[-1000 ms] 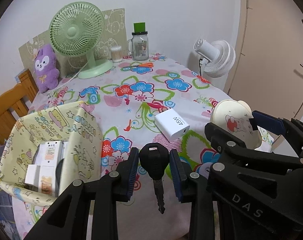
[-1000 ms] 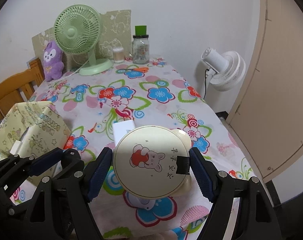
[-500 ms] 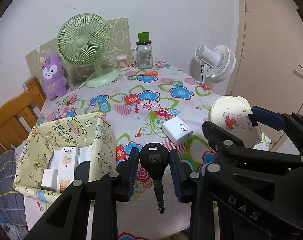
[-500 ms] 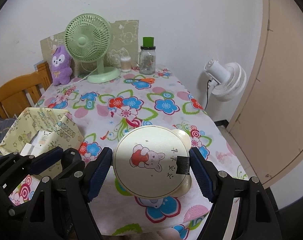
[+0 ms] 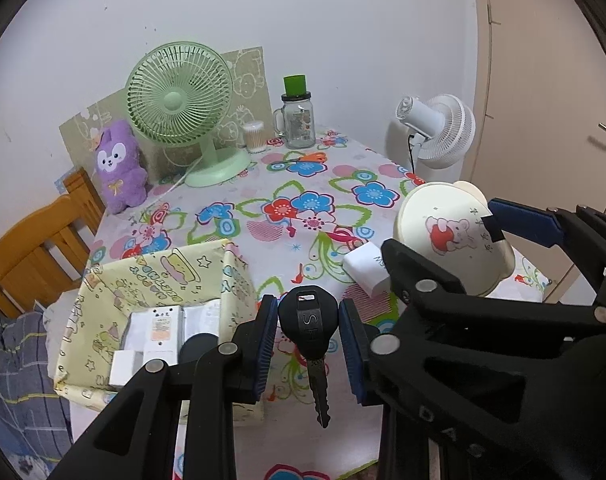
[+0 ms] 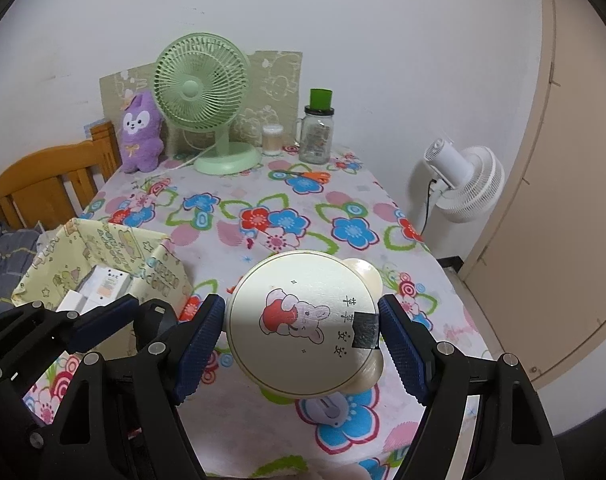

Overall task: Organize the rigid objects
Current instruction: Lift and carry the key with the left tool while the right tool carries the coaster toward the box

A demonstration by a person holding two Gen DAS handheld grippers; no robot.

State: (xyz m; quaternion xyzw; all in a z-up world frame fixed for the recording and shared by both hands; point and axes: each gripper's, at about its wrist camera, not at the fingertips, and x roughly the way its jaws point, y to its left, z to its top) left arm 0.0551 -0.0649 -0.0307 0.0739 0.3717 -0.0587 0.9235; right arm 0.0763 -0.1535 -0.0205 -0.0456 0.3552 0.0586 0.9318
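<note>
My left gripper (image 5: 307,326) is shut on the head of a black key (image 5: 309,322), whose blade hangs down above the table's near edge. My right gripper (image 6: 302,334) is shut on a round cream compact (image 6: 303,322) with a cartoon mouse on its lid, held above the floral tablecloth (image 6: 263,208). That compact (image 5: 451,236) also shows at the right in the left wrist view. A yellow cartoon-print storage box (image 5: 159,292) stands at the left with several white items inside. A white charger block (image 5: 365,268) lies on the cloth, partly behind the right gripper's finger.
At the back stand a green desk fan (image 5: 181,108), a purple plush (image 5: 117,164), a cotton-swab tub (image 5: 255,138) and a glass jar with a green lid (image 5: 299,120). A white floor fan (image 6: 463,178) and a door are right; a wooden chair (image 6: 51,176) is left.
Both grippers have risen and drawn back from the table with their objects still held. More of the box and tablecloth shows, and the charger now sits partly behind the right gripper's finger.
</note>
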